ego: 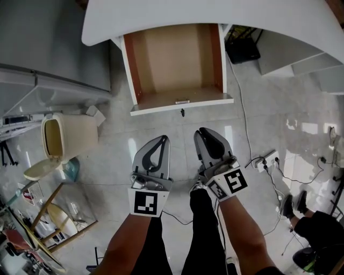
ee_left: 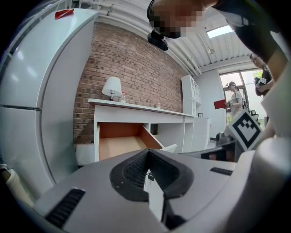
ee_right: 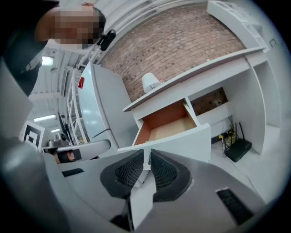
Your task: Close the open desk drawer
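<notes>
The drawer [ego: 183, 105] stands pulled well out from under the white worktop [ego: 215, 16], empty, its front panel facing the person. The left tool [ego: 163, 139] and right tool [ego: 203, 131] hover short of that panel, jaws pressed together on nothing, probably to serve as blunt pushers.
</notes>
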A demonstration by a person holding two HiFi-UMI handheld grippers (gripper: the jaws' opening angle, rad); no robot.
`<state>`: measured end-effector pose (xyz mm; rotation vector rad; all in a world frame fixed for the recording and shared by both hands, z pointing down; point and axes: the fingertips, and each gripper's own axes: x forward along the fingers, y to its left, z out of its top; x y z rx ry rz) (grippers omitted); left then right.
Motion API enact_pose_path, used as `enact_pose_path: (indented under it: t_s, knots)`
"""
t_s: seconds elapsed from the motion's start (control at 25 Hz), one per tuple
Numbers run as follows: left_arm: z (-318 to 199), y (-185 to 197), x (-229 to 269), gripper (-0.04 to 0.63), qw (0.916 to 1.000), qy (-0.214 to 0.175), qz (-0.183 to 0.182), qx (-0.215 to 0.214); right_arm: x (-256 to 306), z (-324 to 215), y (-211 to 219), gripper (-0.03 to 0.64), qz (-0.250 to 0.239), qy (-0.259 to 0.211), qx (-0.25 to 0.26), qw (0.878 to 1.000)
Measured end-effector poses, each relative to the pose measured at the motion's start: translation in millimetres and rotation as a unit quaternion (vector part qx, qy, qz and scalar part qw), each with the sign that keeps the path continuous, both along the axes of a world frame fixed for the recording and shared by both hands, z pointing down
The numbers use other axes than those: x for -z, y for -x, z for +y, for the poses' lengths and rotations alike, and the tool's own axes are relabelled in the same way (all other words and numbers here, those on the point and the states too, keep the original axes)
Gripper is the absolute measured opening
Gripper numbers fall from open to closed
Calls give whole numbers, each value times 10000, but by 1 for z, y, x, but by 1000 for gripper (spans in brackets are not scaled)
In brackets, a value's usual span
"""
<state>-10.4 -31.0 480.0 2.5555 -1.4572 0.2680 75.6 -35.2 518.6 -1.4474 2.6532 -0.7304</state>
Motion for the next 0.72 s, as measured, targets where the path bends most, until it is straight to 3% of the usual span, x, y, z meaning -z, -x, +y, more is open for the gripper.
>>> enact_pose_path:
  t_s: [0.12,0.28,0.72]
  knots:
    - [-2,0,-5,6,10000,3,-52,-23,-10,-9,-3,57,-751,317,-117,9966]
    - [-3,0,-11,6,10000,19,-88,3,-25,-23,-7,98,-1646,727,-284,9833]
    - [-9,0,-27,6,9999,98,-18,121,-70,-58,-6,120,-2882,1453,-428,9455]
